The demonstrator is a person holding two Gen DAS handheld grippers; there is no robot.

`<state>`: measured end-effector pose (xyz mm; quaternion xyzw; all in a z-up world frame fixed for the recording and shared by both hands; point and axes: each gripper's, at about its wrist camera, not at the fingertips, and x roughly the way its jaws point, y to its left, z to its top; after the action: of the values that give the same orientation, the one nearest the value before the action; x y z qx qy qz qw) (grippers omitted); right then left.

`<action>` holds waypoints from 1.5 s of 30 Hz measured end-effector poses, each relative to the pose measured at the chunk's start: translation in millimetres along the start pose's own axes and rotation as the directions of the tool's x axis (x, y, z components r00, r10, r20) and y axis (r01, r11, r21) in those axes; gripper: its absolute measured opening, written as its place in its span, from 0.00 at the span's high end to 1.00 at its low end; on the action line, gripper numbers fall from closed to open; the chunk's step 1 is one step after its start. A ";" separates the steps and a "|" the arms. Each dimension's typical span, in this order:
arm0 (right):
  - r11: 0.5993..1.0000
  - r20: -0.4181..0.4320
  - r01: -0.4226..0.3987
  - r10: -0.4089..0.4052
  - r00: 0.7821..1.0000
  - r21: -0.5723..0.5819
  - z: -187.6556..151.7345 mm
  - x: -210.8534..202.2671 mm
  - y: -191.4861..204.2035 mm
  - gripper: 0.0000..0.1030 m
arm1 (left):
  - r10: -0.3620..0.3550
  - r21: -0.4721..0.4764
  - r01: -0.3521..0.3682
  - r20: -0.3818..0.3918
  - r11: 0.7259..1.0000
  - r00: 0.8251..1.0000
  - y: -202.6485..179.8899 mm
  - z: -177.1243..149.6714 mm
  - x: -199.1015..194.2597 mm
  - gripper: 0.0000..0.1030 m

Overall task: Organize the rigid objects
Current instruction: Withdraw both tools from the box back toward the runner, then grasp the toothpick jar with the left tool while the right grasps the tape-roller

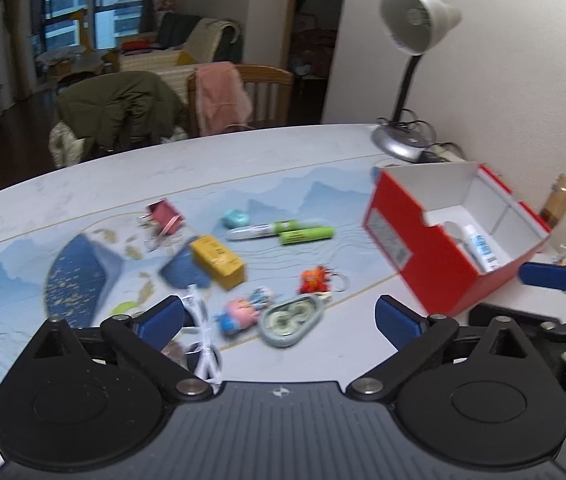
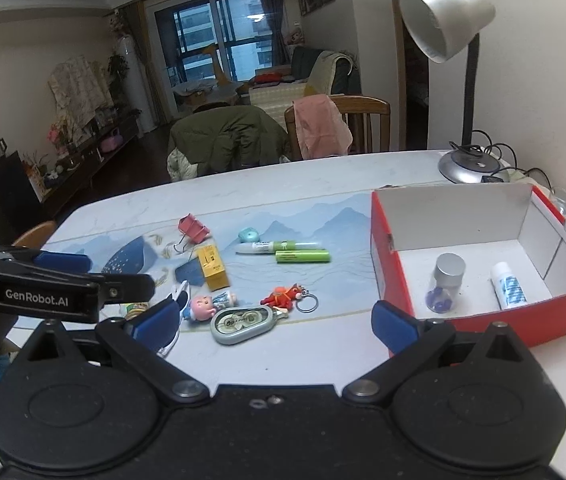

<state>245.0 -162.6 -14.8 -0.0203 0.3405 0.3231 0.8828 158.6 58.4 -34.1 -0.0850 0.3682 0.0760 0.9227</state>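
Loose items lie scattered on the tabletop ahead of both claws: correction tape dispenser [image 2: 242,323] nearest, just ahead of the right claw [image 2: 277,322] and between its fingers' line; pig figurine [image 2: 208,305] beside it toward that claw's left finger; red keychain figure [image 2: 284,297] just beyond. Further out: yellow box [image 2: 212,267], green marker [image 2: 279,246], green tube [image 2: 303,256], teal eraser [image 2: 248,235], pink binder clip [image 2: 192,229].

Red box [image 2: 479,324] sits ahead-right of the right claw and already holds a small jar [image 2: 447,282] and a white tube [image 2: 509,286].

Left claw [image 1: 279,320]: jaws spread wide, nothing between them. White sunglasses [image 1: 203,336] lie right by its left finger. Right claw: also released, empty.

My read: sorting is partway and the next pick is not yet committed. To do it well: take the tape dispenser first since it's closest, and straddle its narrow width, not its length. Come down steep so the fingers don't bump the pig or keychain beside it. Drop it in the open floor area of the box, away from the jar so it doesn't tip.
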 end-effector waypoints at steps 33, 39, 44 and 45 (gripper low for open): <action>0.986 -0.171 -0.039 0.012 0.985 -0.159 -6.6 109.1 58.0 0.04 | 0.166 -0.271 -0.198 -0.136 0.942 0.977 116.7 -49.3 80.5 0.00; 0.984 -0.217 -0.059 0.021 0.976 -0.167 -13.2 140.2 58.2 0.06 | 0.157 -0.278 -0.205 -0.186 0.938 0.970 125.1 -48.8 105.2 0.00; 0.977 -0.255 -0.061 0.007 0.967 -0.203 -19.9 163.2 62.4 0.07 | 0.153 -0.281 -0.206 -0.201 0.937 0.968 129.0 -48.7 117.8 0.00; 0.978 -0.262 -0.054 0.000 0.965 -0.199 -21.2 167.5 61.4 0.07 | 0.150 -0.281 -0.204 -0.202 0.938 0.968 129.0 -48.3 120.0 0.00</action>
<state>290.3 -26.4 -122.6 -0.1487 0.4187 0.3631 0.8190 186.3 183.1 -164.7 -0.1964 0.4393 0.2061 0.8520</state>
